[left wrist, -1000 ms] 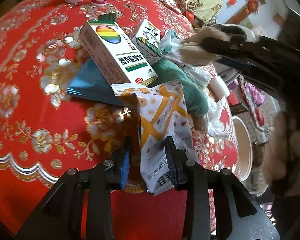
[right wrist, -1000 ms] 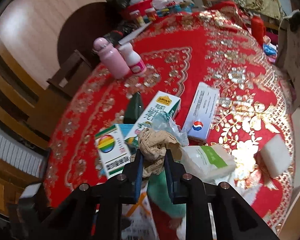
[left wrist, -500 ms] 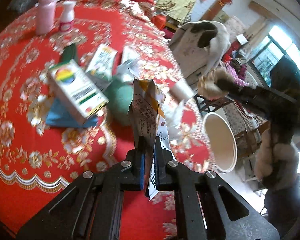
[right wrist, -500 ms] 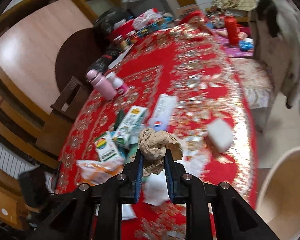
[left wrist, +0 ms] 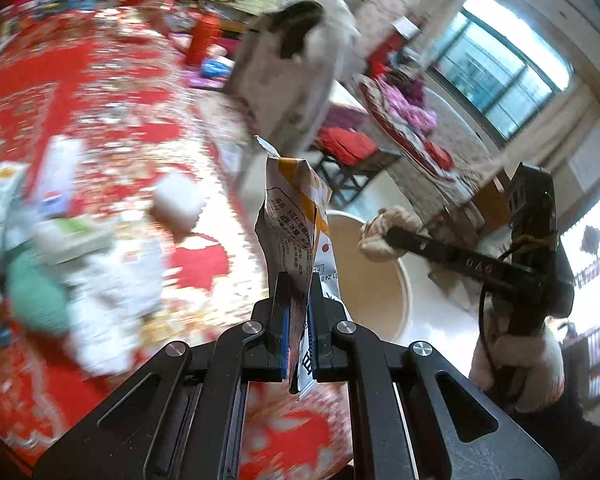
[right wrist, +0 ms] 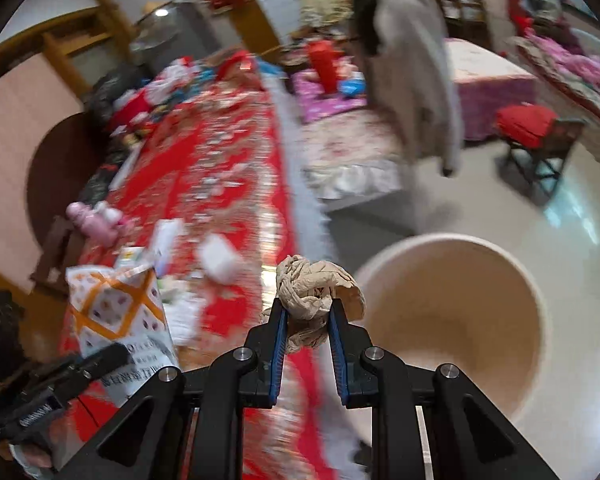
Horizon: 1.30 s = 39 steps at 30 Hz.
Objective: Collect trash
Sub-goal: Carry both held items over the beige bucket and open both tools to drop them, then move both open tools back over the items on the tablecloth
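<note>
Surface: red floral tablecloth (right wrist: 220,168), littered | Floor: cream bin (right wrist: 452,320) beside table | Left gripper (left wrist: 299,316) pinching snack wrapper (left wrist: 292,216) | Right gripper (right wrist: 308,320) clamping crumpled tissue (right wrist: 312,288)

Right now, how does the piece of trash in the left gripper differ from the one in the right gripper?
The snack wrapper in the left gripper is flat, printed packaging, white with orange bands and text; the crumpled paper wad in the right gripper is plain beige.
The snack wrapper stands tall above its gripper; the crumpled paper wad is a compact ball.
Both are clamped between shut blue pads, near the round beige bin.
</note>
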Tool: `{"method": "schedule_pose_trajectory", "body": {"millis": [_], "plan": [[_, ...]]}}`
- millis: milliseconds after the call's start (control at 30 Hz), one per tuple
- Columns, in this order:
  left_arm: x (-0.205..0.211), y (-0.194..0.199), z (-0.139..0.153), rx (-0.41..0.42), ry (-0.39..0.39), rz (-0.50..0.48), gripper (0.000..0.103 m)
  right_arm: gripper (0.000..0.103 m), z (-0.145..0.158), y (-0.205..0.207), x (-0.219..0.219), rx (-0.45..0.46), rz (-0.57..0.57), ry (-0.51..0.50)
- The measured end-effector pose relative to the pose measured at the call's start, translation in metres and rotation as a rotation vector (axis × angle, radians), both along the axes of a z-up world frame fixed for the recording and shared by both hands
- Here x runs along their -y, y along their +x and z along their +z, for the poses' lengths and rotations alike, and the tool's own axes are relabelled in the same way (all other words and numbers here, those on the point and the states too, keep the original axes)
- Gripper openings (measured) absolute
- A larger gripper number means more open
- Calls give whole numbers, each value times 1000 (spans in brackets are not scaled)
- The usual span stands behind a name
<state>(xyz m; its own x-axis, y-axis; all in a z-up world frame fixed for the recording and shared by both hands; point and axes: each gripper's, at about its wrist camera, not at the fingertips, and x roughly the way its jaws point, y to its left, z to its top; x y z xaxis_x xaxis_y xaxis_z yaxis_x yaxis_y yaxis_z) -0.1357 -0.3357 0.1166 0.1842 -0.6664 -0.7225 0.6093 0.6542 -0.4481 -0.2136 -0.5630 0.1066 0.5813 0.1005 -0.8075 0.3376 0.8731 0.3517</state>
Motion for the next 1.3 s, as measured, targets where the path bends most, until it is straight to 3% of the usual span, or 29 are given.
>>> {"method": "schedule_pose_trajectory", "body": {"millis": [200,267,333,367,400,467,767,1300], "plan": [[72,-8,-23,-24,28,-64,6,21,-25,-30,46,-83,-86,5],[88,-11,-30,-30,36,-84,7,37,-28,-36,51,-104,-97,-21],[100,-13,-36,-46,35,-106,20,63,-29,-42,58,-106,-108,-45],[104,-13,-39,-56,34,-111,35,65,-28,-44,60,-105,-113,-47],[105,-13,-39,-58,33,-107,46,65,-28,-44,62,-108,-116,-49],[106,-15,-38,-56,23,-94,51,65,-28,-47,63,-113,-117,-56],[88,-13,-34,0,91,-9,51,65,-24,-41,56,-111,-95,-82],[7,0,-13,119,163,187,51,65,4,4,-17,-27,30,-138]]}}
